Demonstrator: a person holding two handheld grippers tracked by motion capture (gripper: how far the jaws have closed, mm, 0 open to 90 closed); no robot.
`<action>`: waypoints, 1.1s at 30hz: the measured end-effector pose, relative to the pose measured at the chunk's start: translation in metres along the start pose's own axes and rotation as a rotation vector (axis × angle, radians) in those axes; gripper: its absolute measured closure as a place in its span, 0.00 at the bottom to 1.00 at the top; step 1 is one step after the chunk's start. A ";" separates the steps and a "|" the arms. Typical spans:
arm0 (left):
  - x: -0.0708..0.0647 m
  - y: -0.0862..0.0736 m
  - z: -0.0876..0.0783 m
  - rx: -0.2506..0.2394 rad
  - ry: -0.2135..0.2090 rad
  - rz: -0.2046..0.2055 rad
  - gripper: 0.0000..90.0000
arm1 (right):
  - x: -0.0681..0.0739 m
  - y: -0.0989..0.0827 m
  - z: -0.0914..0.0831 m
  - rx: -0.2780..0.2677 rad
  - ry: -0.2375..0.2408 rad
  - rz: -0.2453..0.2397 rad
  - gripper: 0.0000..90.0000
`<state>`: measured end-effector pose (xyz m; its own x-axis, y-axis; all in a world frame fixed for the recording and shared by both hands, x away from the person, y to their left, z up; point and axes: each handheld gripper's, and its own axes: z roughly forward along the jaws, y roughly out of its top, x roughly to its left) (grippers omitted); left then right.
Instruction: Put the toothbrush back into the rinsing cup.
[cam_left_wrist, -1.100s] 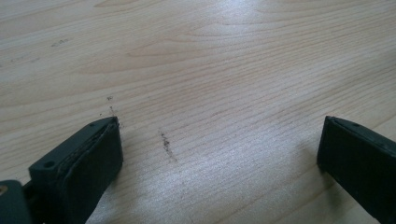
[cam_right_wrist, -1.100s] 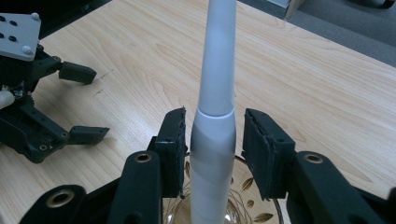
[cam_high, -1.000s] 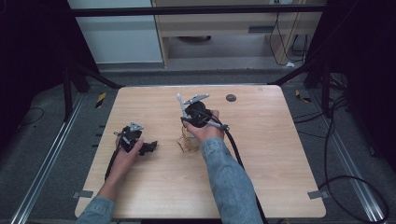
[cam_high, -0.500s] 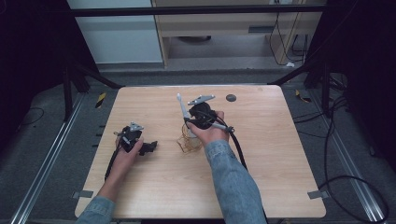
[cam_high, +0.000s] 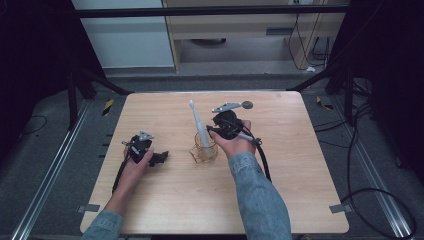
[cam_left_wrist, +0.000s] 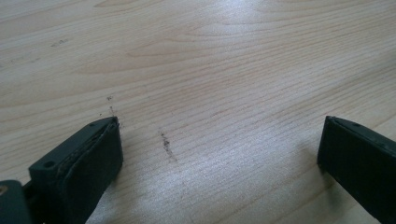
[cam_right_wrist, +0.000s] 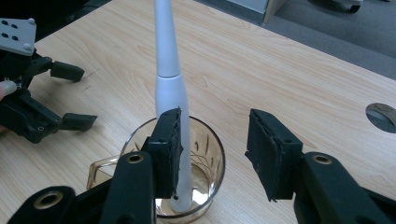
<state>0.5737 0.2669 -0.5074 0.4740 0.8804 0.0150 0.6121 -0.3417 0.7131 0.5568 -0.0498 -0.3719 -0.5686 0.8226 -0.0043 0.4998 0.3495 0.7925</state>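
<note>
Parted and gripping nothing, my right claw (cam_right_wrist: 212, 156) hangs just above the amber glass mug (cam_right_wrist: 205, 154), its jaws having just been opening. One pad sits right against the white toothbrush (cam_right_wrist: 168, 70), which stands tilted in the mug with its foot on the bottom; the gap between the jaws is bare. From above, the mug (cam_high: 205, 152) sits near the table's (cam_high: 165, 200) middle, just left of my right hand (cam_high: 235, 145). Well to the left my left claw (cam_left_wrist: 219, 154) rests low on the wood, jaws wide apart.
</note>
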 end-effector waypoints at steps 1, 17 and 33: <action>0.000 0.000 0.000 0.000 0.000 0.000 0.00 | -0.001 0.000 -0.001 0.000 -0.002 -0.002 0.61; 0.000 0.000 0.000 -0.001 0.001 0.002 0.00 | -0.023 -0.010 -0.013 0.000 -0.077 0.052 0.47; 0.000 0.000 0.000 0.001 0.001 0.004 0.00 | -0.058 -0.029 -0.014 0.009 -0.215 0.095 0.09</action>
<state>0.5741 0.2672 -0.5073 0.4757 0.8794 0.0188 0.6109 -0.3456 0.7123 0.5661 -0.1139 -0.3865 -0.3668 0.9283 -0.0609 0.5504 0.2693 0.7903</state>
